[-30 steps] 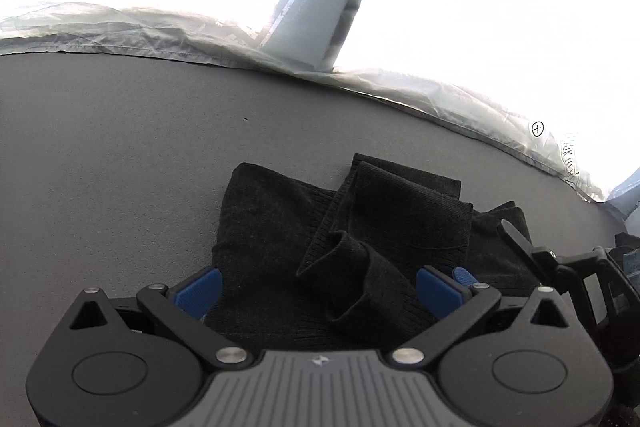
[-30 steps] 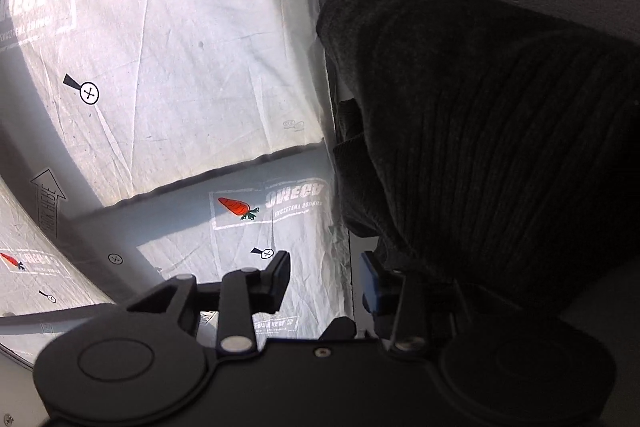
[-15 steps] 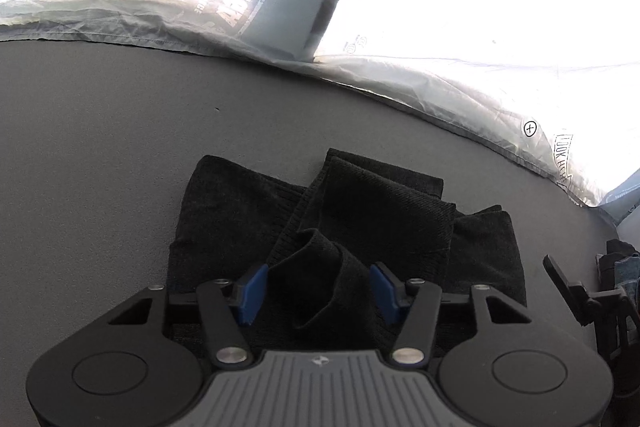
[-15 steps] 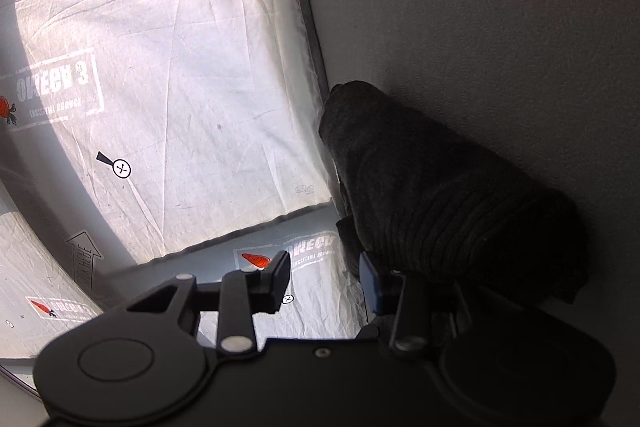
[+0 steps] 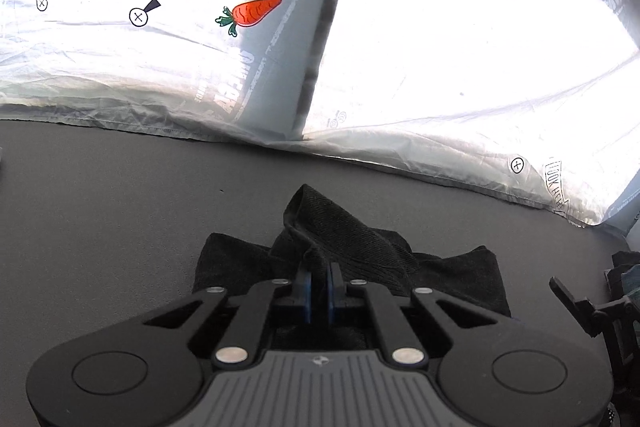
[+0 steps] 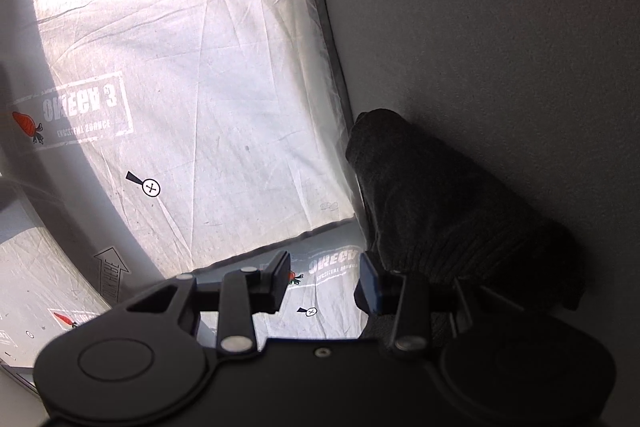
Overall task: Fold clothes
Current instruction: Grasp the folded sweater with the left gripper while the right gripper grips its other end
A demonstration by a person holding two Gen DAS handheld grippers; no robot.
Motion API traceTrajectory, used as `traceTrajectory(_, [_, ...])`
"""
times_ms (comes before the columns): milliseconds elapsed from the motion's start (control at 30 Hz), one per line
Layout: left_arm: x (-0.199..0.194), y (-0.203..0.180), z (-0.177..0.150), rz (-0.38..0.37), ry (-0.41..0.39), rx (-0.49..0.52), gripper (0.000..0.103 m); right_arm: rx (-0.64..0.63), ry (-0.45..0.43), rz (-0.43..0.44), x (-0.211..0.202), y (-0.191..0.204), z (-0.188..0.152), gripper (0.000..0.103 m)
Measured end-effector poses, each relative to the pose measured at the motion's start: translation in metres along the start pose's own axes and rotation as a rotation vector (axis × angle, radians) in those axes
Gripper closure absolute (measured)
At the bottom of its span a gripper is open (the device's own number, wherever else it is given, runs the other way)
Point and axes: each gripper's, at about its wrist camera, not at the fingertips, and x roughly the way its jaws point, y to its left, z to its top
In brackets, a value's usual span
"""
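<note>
Black knit garment (image 5: 372, 247) lies bunched on the grey surface (image 5: 120, 207), one ridge clenched in the left hand-held gripper (image 5: 319, 287) while the right hand-held gripper (image 6: 324, 279) gapes empty beside it, so lifting one-handed could drag the layers askew.

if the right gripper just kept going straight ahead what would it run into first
Probably the printed white sheet: nothing sits between the open right gripper and it. The black garment lies off to the right; depth is unclear.

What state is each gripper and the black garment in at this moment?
left gripper: shut on the black knit garment, pinching a raised fold.
right gripper: open, nothing between its fingers.
black knit garment: partly folded, bunched, lying on the grey surface, one fold lifted.
</note>
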Motion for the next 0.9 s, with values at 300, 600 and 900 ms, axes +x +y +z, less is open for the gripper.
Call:
traceTrajectory(300, [0.0, 0.059, -0.034, 0.151, 0.1, -0.04, 0.089, -0.032, -0.053, -0.081, -0.016, -0.006, 0.012, 0.059])
traceTrajectory(600, [0.002, 0.1, -0.043, 0.169, 0.093, -0.101, 0.046, -0.324, -0.002, -0.337, -0.011, 0.008, 0.007, 0.053])
traceTrajectory(900, [0.042, 0.093, -0.036, 0.057, 0.148, -0.04, 0.029, -0.384, 0.05, -0.381, 0.017, 0.009, -0.001, 0.045])
